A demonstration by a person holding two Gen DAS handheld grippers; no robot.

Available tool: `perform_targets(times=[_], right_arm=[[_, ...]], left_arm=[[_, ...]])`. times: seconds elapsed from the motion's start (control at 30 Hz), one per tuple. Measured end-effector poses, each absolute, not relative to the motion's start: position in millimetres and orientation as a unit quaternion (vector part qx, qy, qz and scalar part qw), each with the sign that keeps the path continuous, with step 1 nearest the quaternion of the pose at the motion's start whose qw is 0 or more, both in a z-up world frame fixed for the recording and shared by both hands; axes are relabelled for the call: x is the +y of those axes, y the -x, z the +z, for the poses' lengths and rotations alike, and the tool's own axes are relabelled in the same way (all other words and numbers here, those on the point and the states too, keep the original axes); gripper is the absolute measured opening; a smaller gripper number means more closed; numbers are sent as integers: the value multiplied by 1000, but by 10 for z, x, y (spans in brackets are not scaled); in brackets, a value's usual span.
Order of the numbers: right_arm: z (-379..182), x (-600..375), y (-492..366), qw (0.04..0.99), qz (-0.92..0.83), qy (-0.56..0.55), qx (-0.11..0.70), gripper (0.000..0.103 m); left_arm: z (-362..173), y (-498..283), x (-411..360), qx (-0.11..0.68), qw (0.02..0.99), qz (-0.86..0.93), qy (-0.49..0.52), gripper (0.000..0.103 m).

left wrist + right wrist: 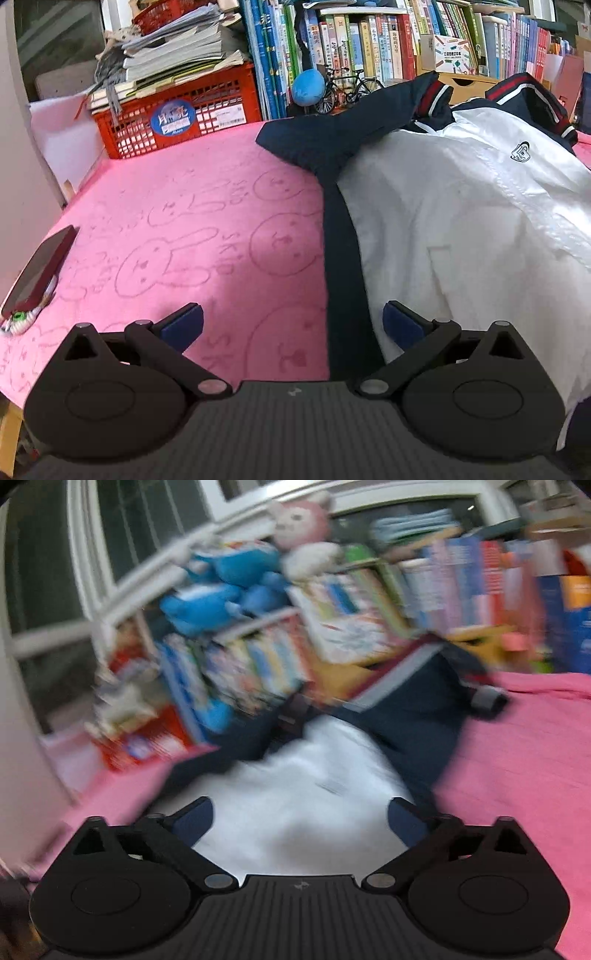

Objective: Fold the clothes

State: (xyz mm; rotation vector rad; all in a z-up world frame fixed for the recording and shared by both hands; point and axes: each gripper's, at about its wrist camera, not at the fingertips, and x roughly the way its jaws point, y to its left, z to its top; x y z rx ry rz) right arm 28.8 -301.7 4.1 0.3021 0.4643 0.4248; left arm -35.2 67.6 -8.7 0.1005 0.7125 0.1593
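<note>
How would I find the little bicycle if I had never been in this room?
Look at the back edge of the pink blanket, where the bookshelf stands. The little bicycle sits in front of the books, just right of a blue ball and behind the dark sleeve of the jacket. It is the only thing there with two thin spoked wheels.

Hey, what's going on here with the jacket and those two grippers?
A person is folding clothes with a handheld gripper in each hand. A white and navy jacket lies spread on a pink blanket. The left gripper hovers open over the jacket's navy side panel. The right gripper is also open above the white fabric, holding nothing. Its view is blurred.
</note>
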Motion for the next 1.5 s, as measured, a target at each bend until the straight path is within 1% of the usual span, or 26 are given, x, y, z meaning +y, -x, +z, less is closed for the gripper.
perform_targets(times=[0.1, 0.23, 0.27, 0.37, 0.4, 0.43, 0.47, 0.5, 0.53, 0.63, 0.73, 0.77, 0.8, 0.83, 0.87, 0.9, 0.93, 1.0, 1.07, 1.17, 1.3, 1.37, 1.5], right_arm=[[114, -2493, -970, 930, 222, -173, 237, 103], [85, -1824, -1989, 919, 191, -192, 288, 103], [47, -1645, -2311, 915, 171, -198, 308, 103], [-166, -1333, -2880, 903, 106, -237, 342, 102], [-225, -1261, -2961, 898, 103, -248, 349, 90], [-283, -1190, -3037, 892, 100, -259, 356, 71], [-340, -1119, -3114, 886, 98, -270, 364, 1], [-337, -1009, -3151, 880, 93, -274, 376, 4], [-259, -826, -3122, 887, 105, -259, 367, 4], [163, 63, -2914, 903, 223, -140, 339, 4], [580, 987, -2311, 848, 417, -73, 319, 5], [712, 1278, -2069, 820, 482, -49, 306, 8], [844, 1569, -1828, 787, 544, -24, 292, 18], [887, 1701, -1652, 787, 555, 4, 270, 31], [927, 1829, -1477, 787, 564, 33, 247, 67], [967, 1956, -1302, 787, 572, 62, 223, 101], [1007, 2084, -1128, 785, 580, 90, 200, 103], [930, 2089, -1076, 785, 578, 115, 191, 103], [814, 1986, -1167, 799, 551, 119, 208, 103], [602, 1654, -1487, 835, 473, 98, 263, 103], [264, 721, -1809, 866, 369, 49, 334, 103], [88, 156, -1830, 880, 318, 29, 351, 103], [-174, -957, -1773, 904, 231, -5, 358, 103]], left_arm=[[-32, 458, 867, 345, 934, 83, -30, 103], [77, 588, 1175, 339, 938, 66, 27, 103], [104, 621, 1236, 334, 939, 68, 31, 103], [160, 687, 1424, 322, 943, 74, 45, 103], [167, 693, 1485, 320, 943, 73, 52, 103], [164, 699, 1550, 316, 944, 71, 60, 103], [161, 705, 1615, 313, 945, 69, 67, 103], [147, 709, 1679, 310, 945, 68, 75, 103], [132, 714, 1741, 306, 946, 67, 83, 103], [75, 711, 1906, 300, 945, 69, 110, 103], [31, 696, 1988, 304, 942, 71, 122, 103], [21, 697, 2004, 305, 942, 72, 122, 103], [9, 703, 2020, 306, 941, 75, 123, 103], [-2, 711, 2029, 308, 940, 78, 124, 103], [-13, 720, 2035, 310, 939, 83, 126, 103], [-24, 736, 2040, 312, 937, 87, 129, 103], [-31, 759, 2035, 310, 938, 90, 130, 103], [-27, 793, 2026, 309, 937, 92, 130, 103], [-21, 808, 2016, 310, 937, 95, 129, 103], [-13, 792, 1989, 311, 937, 96, 127, 103], [11, 672, 1912, 312, 938, 89, 119, 103], [34, 578, 1828, 314, 939, 84, 111, 103], [111, 341, 1508, 318, 942, 63, 83, 103]])
